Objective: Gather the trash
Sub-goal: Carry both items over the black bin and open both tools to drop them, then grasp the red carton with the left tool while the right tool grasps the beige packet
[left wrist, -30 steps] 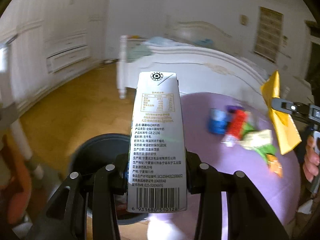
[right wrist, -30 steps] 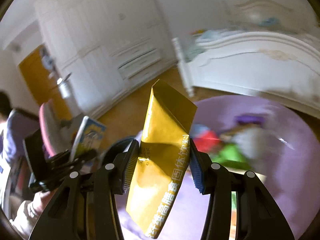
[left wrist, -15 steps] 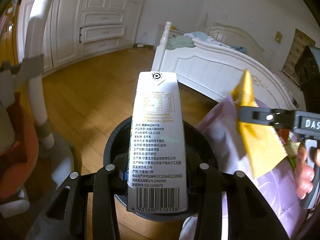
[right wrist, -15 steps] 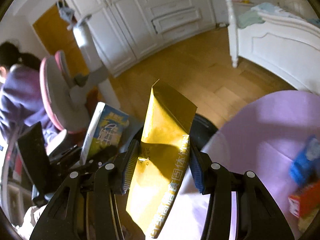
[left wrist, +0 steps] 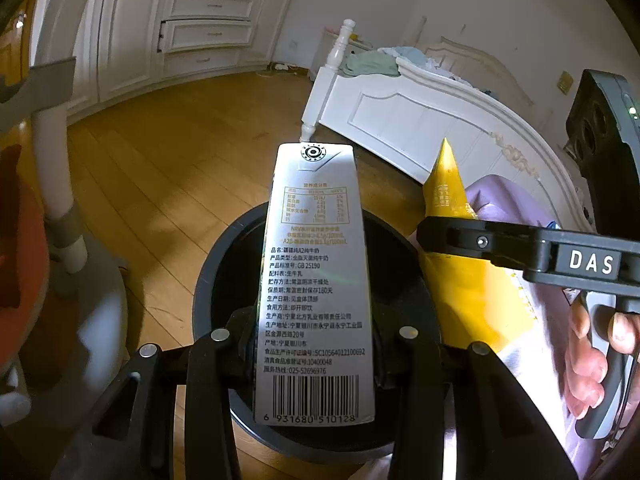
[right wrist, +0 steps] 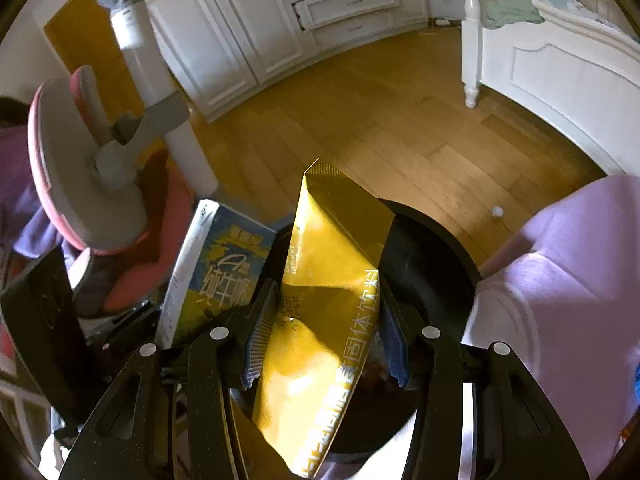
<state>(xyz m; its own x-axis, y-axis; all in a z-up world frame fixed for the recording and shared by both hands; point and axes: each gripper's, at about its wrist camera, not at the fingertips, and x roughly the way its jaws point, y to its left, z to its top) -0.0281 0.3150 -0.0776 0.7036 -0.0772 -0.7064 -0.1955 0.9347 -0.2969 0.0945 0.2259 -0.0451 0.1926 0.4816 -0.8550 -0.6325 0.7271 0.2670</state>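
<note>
My left gripper is shut on a silver milk carton and holds it upright above the open black trash bin. My right gripper is shut on a yellow foil pouch, held over the same bin. In the left wrist view the pouch and the right gripper sit just right of the carton. In the right wrist view the carton shows at the left, beside the pouch.
The bin stands on a wooden floor next to a round table with a purple cloth. A white bed frame lies behind. A chair with a white post is at the left. White drawers line the far wall.
Both grippers swung left from the purple table to above the black bin, still holding the carton and the pouch. The two grippers have come closer together.
</note>
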